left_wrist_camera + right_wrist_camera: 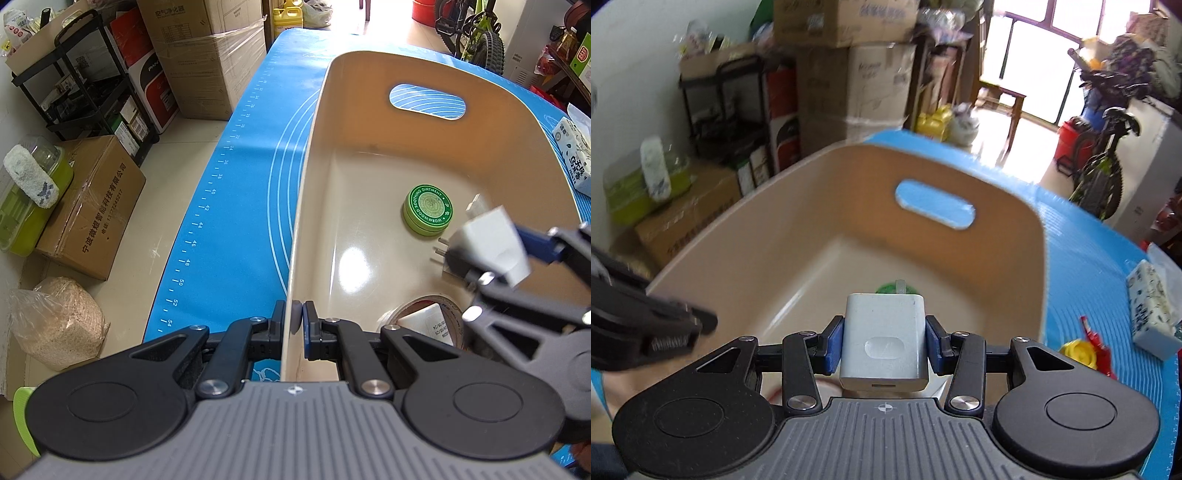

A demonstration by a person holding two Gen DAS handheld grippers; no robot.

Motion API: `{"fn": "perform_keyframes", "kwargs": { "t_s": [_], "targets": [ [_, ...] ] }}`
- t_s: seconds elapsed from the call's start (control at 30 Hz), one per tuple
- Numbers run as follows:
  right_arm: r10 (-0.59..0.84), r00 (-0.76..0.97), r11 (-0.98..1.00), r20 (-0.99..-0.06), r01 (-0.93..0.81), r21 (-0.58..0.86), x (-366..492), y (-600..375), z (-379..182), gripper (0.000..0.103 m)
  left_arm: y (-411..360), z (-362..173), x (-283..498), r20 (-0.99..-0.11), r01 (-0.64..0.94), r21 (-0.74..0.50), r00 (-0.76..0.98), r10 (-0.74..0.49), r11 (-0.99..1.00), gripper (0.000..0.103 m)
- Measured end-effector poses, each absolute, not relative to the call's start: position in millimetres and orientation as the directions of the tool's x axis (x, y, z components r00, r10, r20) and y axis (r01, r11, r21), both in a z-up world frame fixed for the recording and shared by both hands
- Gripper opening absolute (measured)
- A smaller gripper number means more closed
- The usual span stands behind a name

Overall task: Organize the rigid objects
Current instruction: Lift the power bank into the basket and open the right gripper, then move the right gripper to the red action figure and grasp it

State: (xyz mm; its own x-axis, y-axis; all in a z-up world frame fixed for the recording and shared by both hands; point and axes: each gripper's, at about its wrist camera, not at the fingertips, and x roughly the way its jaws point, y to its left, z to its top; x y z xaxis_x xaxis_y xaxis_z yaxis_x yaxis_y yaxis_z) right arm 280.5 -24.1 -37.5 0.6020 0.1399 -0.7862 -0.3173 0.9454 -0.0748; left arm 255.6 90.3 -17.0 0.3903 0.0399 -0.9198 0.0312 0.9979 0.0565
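Observation:
A beige plastic bin with a handle slot stands on the blue mat. My left gripper is shut on the bin's near left wall. My right gripper is shut on a white charger plug and holds it above the bin's inside; it also shows in the left wrist view. A green ointment tin lies on the bin floor. A roll of tape with a white block inside lies near the bin's front.
A tissue pack and a yellow and red toy lie on the mat right of the bin. Cardboard boxes, a black shelf and a bicycle stand around the table.

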Motion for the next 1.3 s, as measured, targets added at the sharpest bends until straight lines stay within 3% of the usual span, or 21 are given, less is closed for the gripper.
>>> {"fn": "perform_keyframes", "kwargs": {
  "t_s": [0.2,0.37,0.7,0.83,0.97,1.17,1.3],
  "targets": [
    [0.119,0.513,0.931,-0.850,-0.355,-0.084,288.9,-11.9,-45.1,0.050,91.7,-15.4,256.3,-0.920,0.032,0.057,0.390,0.040,0.998,0.010],
    [0.155,0.529,0.931,-0.835,-0.361,-0.056,282.7,-15.2,-37.9,0.055,91.7,-15.5,256.3,-0.920,0.033,0.059,0.391,0.041,0.998,0.010],
    [0.212,0.688,0.959,-0.694,-0.282,0.014,265.7,-74.9,16.8,0.062,92.2,-15.7,256.6,-0.920,0.033,0.059,0.391,0.041,0.998,0.010],
    [0.115,0.758,0.982,-0.642,-0.185,-0.043,262.1,-115.8,31.7,0.065,92.2,-16.4,256.6,-0.920,0.033,0.060,0.391,0.042,0.998,0.010],
    [0.004,0.764,0.993,-0.645,-0.076,-0.085,267.4,-159.9,27.1,0.065,92.5,-16.4,256.6,-0.920,0.032,0.056,0.390,0.040,0.998,0.010],
    [-0.074,0.697,0.996,-0.713,0.024,-0.081,282.4,-212.2,-5.4,0.066,92.8,-16.5,256.3,-0.920,0.032,0.058,0.390,0.041,0.998,0.010],
    [-0.126,0.671,0.988,-0.731,0.020,-0.152,283.3,-228.7,-28.7,0.066,93.0,-16.5,256.3,-0.920,0.032,0.058,0.390,0.041,0.998,0.010]
  ]
}}
